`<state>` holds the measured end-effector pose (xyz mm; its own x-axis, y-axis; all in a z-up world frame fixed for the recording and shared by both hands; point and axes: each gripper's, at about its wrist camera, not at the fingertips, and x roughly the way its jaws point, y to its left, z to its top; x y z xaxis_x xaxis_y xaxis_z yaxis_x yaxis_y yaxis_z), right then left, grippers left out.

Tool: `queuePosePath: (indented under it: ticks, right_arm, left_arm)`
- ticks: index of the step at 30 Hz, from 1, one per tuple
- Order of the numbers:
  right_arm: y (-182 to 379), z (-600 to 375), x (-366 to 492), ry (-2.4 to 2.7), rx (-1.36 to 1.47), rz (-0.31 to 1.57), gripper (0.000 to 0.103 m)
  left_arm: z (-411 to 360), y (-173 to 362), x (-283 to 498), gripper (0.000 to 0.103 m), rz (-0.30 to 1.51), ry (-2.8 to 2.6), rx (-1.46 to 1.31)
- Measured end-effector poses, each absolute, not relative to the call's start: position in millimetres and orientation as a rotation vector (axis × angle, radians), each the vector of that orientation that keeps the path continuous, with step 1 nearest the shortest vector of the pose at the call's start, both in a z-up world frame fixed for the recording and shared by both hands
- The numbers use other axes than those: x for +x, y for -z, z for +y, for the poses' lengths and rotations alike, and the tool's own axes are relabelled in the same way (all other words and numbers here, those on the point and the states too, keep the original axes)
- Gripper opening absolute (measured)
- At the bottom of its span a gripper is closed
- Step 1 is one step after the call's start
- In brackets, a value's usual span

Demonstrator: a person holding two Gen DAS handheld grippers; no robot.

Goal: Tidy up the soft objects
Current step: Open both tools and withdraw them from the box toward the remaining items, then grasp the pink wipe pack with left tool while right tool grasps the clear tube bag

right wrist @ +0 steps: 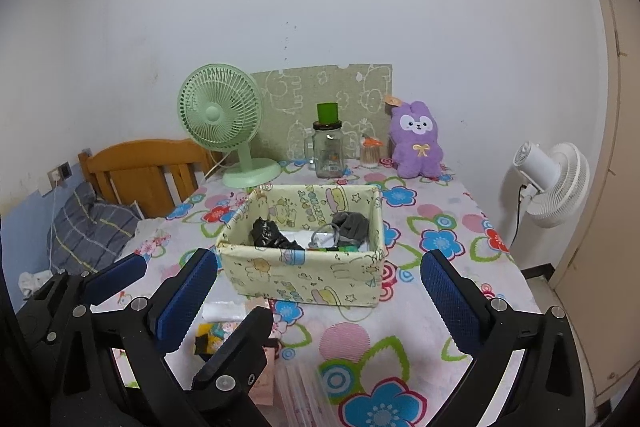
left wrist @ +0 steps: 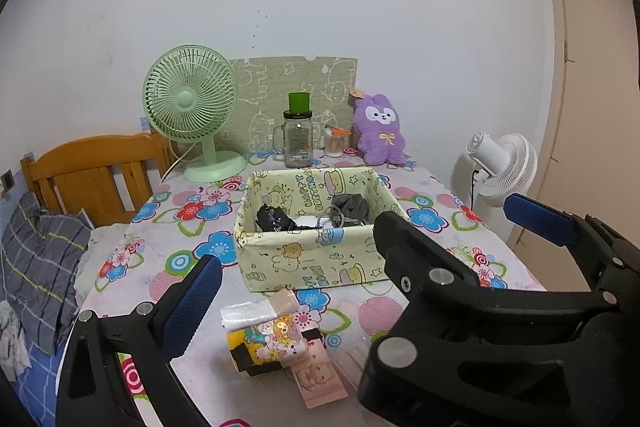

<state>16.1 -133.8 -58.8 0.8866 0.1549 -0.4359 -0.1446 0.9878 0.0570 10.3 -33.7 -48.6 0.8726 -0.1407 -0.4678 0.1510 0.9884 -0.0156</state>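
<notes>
Both claws gape above folded socks [left wrist: 276, 341] before the box [left wrist: 316, 227].

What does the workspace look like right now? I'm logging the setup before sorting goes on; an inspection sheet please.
Surface: table under a flowered cloth.
Job's things: fabric box holding dark and grey soft pieces; small stack of folded items in front of it.
Clutter: green fan, glass jar, cotton swabs, purple plush.
Grippers: left gripper and right gripper, both with jaws open and empty.
Cables: green fan's cord; white fan plugged in.
Surroundings: bed with pillow, door.
</notes>
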Motion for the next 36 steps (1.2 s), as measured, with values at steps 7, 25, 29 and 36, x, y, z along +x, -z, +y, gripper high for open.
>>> queuePosePath:
  ticks: [7, 25, 29, 36]
  right_arm:
    - [77.6, -134.6, 11.3, -0.164, 0.010, 0.484, 0.103]
    - [136.2, -133.4, 13.4, -0.181, -0.004, 0.563, 0.103]
    - [148.7, -130.3, 17.0, -0.174, -0.028, 0.584, 0.103]
    - [169.2, -126.0, 26.6, -0.183, -0.034, 0.649, 0.103]
  left_arm:
    - [-36.7, 64.1, 5.1, 0.102, 0.502, 0.148, 0.045]
    - [-24.6, 122.3, 10.2, 0.100, 0.623, 0.155, 0.061]
    - [-18.6, 135.4, 11.7, 0.100, 0.655, 0.153, 0.054]
    - [-11.0, 152.7, 13.8, 0.098, 0.704, 0.147, 0.058]
